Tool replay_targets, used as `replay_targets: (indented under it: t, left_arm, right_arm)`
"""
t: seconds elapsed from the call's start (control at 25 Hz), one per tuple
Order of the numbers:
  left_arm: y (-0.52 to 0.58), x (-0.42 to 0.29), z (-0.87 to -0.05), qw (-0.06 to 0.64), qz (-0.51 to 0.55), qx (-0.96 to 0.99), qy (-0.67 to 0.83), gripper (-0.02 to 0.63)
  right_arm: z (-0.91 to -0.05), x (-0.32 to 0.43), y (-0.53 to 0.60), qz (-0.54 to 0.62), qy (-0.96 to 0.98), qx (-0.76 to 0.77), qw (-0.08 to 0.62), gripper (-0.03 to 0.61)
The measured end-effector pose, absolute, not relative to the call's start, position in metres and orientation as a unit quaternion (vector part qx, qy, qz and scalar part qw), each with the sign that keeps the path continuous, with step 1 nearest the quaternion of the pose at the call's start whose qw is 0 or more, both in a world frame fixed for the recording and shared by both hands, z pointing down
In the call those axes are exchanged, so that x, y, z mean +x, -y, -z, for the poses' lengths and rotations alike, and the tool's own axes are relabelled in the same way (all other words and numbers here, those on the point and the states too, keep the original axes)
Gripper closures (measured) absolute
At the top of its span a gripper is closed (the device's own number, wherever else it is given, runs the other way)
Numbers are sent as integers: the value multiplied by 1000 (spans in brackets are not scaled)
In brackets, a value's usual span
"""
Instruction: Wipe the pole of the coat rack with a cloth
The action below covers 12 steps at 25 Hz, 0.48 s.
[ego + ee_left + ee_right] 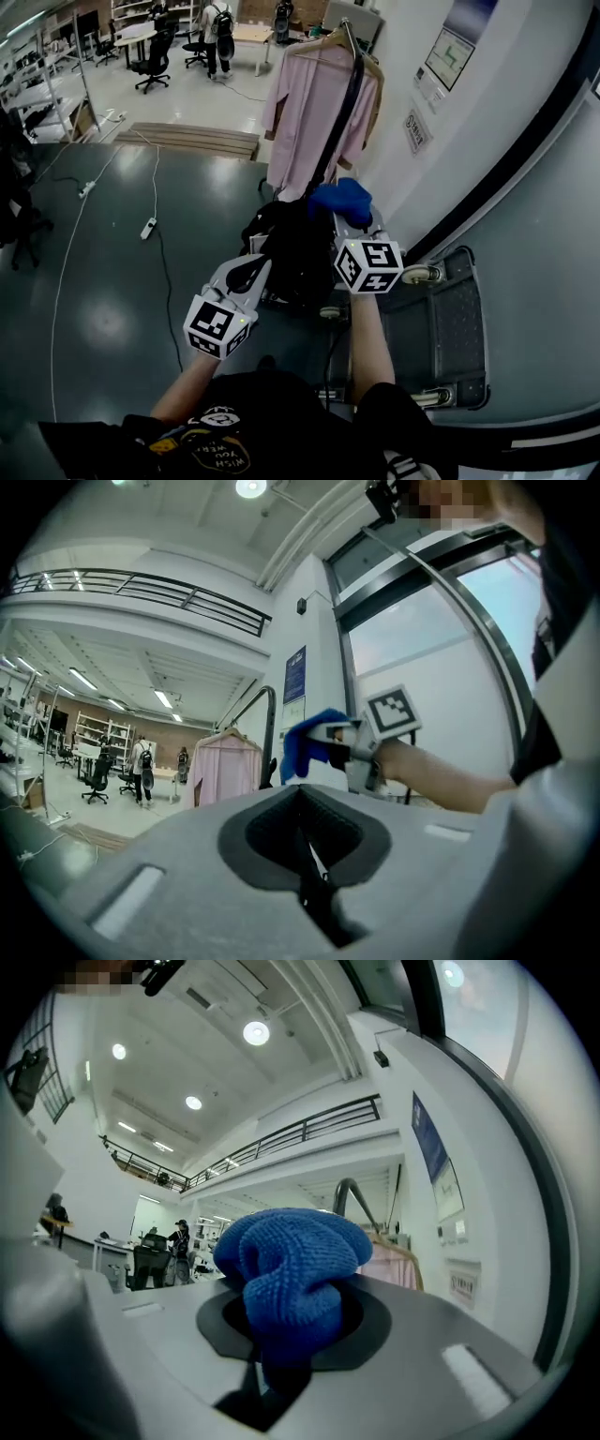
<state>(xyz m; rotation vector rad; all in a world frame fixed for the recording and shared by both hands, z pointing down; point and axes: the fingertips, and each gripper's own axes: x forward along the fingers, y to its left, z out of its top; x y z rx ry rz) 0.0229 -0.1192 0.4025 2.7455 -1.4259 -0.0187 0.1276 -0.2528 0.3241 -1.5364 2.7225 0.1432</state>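
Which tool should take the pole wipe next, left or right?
Right, likely. The right tool is shut on the blue cloth and sits up by the black pole; the left tool is shut, empty and further back.

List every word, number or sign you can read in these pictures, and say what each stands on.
"WISH YOU WER", upside down, remainder unclear: on the black shirt of the person.
Wall poster: too small to read.
Small wall sign: blurred, unreadable.
Blue wall notice: unreadable.
Marker cube: square pattern only, no letters.
Blue cloth: no text.
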Motion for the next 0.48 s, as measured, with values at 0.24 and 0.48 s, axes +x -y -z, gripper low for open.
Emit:
replay_targets:
  t: [0.24, 0.48]
  left_arm:
    - [178, 17, -411, 32, 2, 880, 474, 611]
    - [220, 20, -394, 26, 12, 898, 438, 611]
  right_arm:
    - [-203, 112, 384, -160, -826, -541, 20, 492]
    - [-131, 111, 450, -150, -800, -580, -7, 480]
